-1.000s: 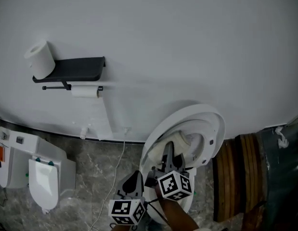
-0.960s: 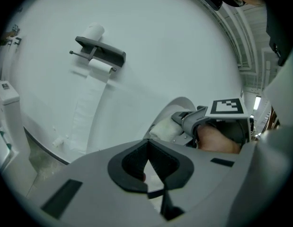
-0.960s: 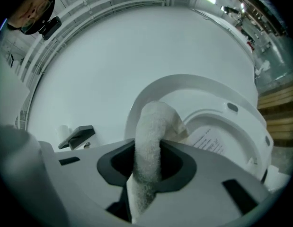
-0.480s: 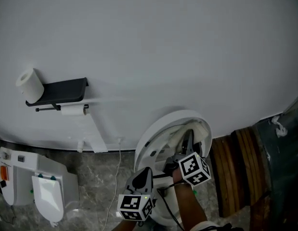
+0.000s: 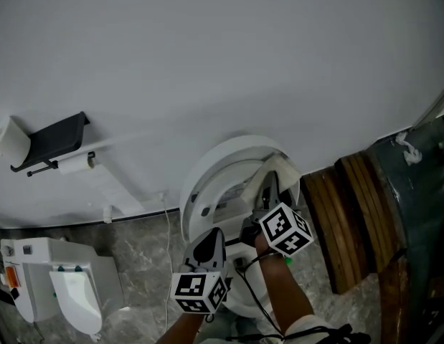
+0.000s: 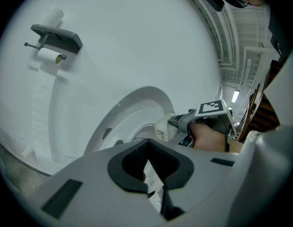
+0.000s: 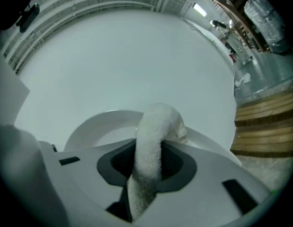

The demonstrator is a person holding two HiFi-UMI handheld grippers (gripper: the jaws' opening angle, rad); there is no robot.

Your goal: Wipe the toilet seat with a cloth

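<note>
The cloth (image 7: 153, 141), clamped in the right gripper (image 5: 268, 188), has been carried to the toilet seat's (image 5: 200, 185) right edge, likely advancing the wipe; the left gripper (image 5: 209, 239) is held closed, empty.

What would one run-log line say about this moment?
right claw: shut on cloth | left claw: shut | toilet lid: raised

Toilet (image 5: 204, 178) plain white. Cloth (image 7: 153, 136) off-white, no print. Left gripper (image 6: 150, 174) and right gripper (image 7: 147, 169) light grey with black pads. Marker cubes (image 5: 199, 292) white with black square patterns. Wall (image 5: 222, 49) plain pale grey-white. Floor (image 5: 146, 253) grey, marbled veining. Shelf (image 5: 55, 138) black, paper roll (image 5: 8, 140) white. Slats (image 5: 351, 213) dark brown wood grain. Floor unit (image 5: 64, 282) white with 1 orange label.
</note>
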